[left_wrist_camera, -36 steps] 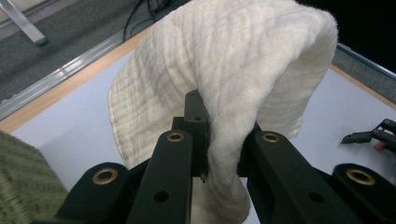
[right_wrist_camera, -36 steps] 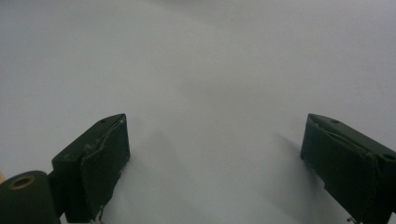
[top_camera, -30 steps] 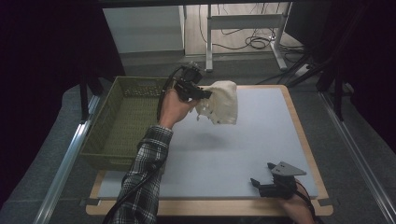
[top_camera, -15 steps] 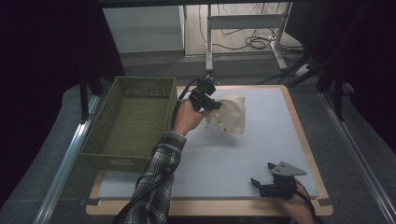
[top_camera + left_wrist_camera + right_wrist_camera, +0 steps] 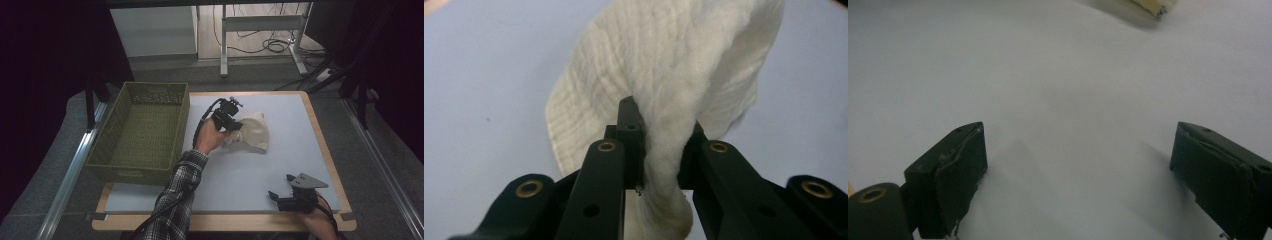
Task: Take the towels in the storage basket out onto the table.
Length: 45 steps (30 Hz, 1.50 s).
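A cream-white cloth [image 5: 252, 132] lies bunched on the pale mat near its middle. My left gripper [image 5: 234, 126] is shut on a fold of that cloth [image 5: 674, 90], whose ribbed weave spreads out ahead of the jaws. The hand holding it reaches in from a plaid sleeve [image 5: 175, 200]. My right gripper [image 5: 276, 197] rests at the mat's front right, open, with its two pads [image 5: 953, 170] wide apart over bare mat and nothing between them.
An olive-green woven basket [image 5: 145, 132] stands along the left side of the wooden-edged board [image 5: 320, 125]. Beyond the table are a metal desk frame [image 5: 260, 30] and floor cables [image 5: 272, 46]. Metal rails [image 5: 70, 170] run beside the table.
My left gripper has carried the cloth rightward and down, from beside the basket to the mat's middle, where the cloth now lies. The right gripper has stayed put.
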Tool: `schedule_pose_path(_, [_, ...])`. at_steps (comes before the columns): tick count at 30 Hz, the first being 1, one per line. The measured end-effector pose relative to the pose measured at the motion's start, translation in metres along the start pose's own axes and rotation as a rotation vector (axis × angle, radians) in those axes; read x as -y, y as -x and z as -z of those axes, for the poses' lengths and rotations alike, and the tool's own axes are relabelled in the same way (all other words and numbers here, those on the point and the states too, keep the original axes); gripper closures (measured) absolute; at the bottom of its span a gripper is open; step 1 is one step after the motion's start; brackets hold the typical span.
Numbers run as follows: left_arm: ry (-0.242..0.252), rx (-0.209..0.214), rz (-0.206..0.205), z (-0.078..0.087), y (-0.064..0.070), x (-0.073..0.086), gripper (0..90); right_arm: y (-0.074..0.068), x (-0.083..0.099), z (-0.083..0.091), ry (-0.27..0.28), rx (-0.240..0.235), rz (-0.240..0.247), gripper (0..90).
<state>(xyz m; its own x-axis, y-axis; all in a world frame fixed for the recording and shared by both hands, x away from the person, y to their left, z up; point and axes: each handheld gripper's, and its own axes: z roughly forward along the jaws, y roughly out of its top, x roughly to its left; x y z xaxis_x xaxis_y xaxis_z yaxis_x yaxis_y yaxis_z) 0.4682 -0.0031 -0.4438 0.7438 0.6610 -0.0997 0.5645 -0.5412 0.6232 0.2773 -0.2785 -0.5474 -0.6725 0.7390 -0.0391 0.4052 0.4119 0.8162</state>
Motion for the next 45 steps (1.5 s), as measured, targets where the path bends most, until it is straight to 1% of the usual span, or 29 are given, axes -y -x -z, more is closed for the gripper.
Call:
schedule_pose_path(4, [-0.012, 0.005, 0.002, -0.012, 0.002, 0.007, 78.5, 0.000, 0.000, 0.000, 0.000, 0.000, 0.000, 8.3])
schedule_pose_path(5, [-0.012, 0.005, 0.002, -0.012, 0.002, 0.007, 78.4, 0.000, 0.000, 0.000, 0.000, 0.000, 0.000, 8.3])
schedule_pose_path(6, [-0.017, 0.008, 0.001, -0.018, 0.003, 0.010, 78.2, 0.000, 0.000, 0.000, 0.000, 0.000, 0.000, 8.3])
schedule_pose_path(9, [-0.023, 0.009, 0.001, -0.023, 0.004, 0.013, 77.8, 0.000, 0.000, 0.000, -0.001, 0.000, 0.000, 8.3])
schedule_pose_path(11, [-0.038, 0.013, 0.003, -0.031, 0.005, 0.018, 76.9, 0.000, 0.000, 0.000, 0.000, 0.001, 0.001, 8.3])
schedule_pose_path(13, [-0.045, 0.009, 0.000, -0.034, 0.006, 0.020, 75.9, 0.000, 0.000, 0.000, 0.000, 0.001, 0.001, 8.3])
schedule_pose_path(14, [-0.055, 0.008, -0.002, -0.040, 0.007, 0.023, 75.5, 0.000, 0.000, 0.000, 0.000, 0.001, 0.002, 8.3])
schedule_pose_path(17, [-0.069, -0.010, -0.009, -0.048, 0.010, 0.027, 74.3, 0.000, 0.000, 0.000, 0.000, 0.002, 0.002, 8.3])
schedule_pose_path(20, [-0.060, -0.014, -0.004, -0.053, 0.013, 0.030, 71.1, 0.000, 0.000, 0.000, 0.000, 0.001, 0.001, 8.3])
schedule_pose_path(21, [-0.060, -0.014, -0.004, -0.053, 0.013, 0.030, 68.7, 0.000, 0.000, 0.000, 0.000, 0.001, 0.001, 8.3])
schedule_pose_path(23, [-0.042, -0.028, -0.002, -0.050, 0.013, 0.028, 56.7, 0.000, 0.000, 0.000, 0.000, 0.001, 0.002, 8.3])
schedule_pose_path(24, [-0.031, -0.027, 0.005, -0.048, 0.012, 0.028, 50.1, 0.000, 0.000, 0.000, 0.000, 0.001, 0.002, 8.3])
schedule_pose_path(25, [-0.031, -0.027, 0.005, -0.048, 0.012, 0.028, 44.6, 0.000, 0.000, 0.000, 0.000, 0.001, 0.002, 8.3])
schedule_pose_path(26, [-0.011, -0.023, 0.018, -0.043, 0.012, 0.027, 37.9, 0.000, 0.000, 0.000, 0.000, 0.001, 0.002, 8.3])
schedule_pose_path(27, [-0.011, -0.023, 0.018, -0.043, 0.012, 0.027, 33.8, 0.000, 0.000, 0.000, 0.000, 0.001, 0.002, 8.3])
schedule_pose_path(28, [-0.005, -0.011, 0.023, -0.038, 0.012, 0.028, 29.9, 0.000, 0.000, 0.000, 0.000, 0.002, 0.002, 8.3])
schedule_pose_path(29, [-0.005, -0.011, 0.023, -0.038, 0.012, 0.028, 27.3, 0.000, 0.000, 0.000, -0.001, 0.002, 0.002, 8.3])
schedule_pose_path(30, [0.008, -0.006, 0.022, -0.033, 0.014, 0.029, 24.7, 0.000, 0.000, 0.000, 0.000, 0.002, 0.002, 8.3])
schedule_pose_path(31, [0.014, -0.010, 0.021, -0.030, 0.014, 0.030, 21.7, 0.000, 0.000, 0.000, 0.000, 0.002, 0.002, 8.2])
schedule_pose_path(33, [0.024, -0.009, 0.025, -0.027, 0.015, 0.030, 18.2, 0.000, 0.000, 0.000, 0.000, 0.002, 0.002, 8.2])
schedule_pose_path(34, [0.039, -0.003, 0.027, -0.022, 0.018, 0.032, 15.9, 0.000, 0.000, 0.000, 0.000, 0.002, 0.003, 8.3])
schedule_pose_path(35, [0.044, -0.005, 0.031, -0.019, 0.019, 0.033, 13.7, 0.000, 0.000, 0.000, 0.000, 0.003, 0.003, 8.2])
schedule_pose_path(37, [0.049, -0.007, 0.031, -0.016, 0.020, 0.034, 11.3, 0.000, 0.000, 0.000, 0.000, 0.003, 0.003, 8.2])
schedule_pose_path(38, [0.057, -0.002, 0.032, -0.012, 0.023, 0.036, 10.5, 0.000, 0.000, 0.000, 0.000, 0.002, 0.003, 8.2])
schedule_pose_path(39, [0.060, -0.009, 0.032, -0.010, 0.024, 0.038, 9.2, 0.000, 0.000, 0.000, -0.001, 0.002, 0.001, 8.2])
schedule_pose_path(42, [0.065, -0.017, 0.022, -0.006, 0.028, 0.041, 8.1, 0.000, 0.000, 0.000, 0.000, 0.000, 0.001, 8.2])
schedule_pose_path(45, [0.080, -0.015, 0.013, 0.000, 0.035, 0.052, 8.1, 0.000, 0.000, 0.000, 0.000, 0.000, 0.000, 8.2])
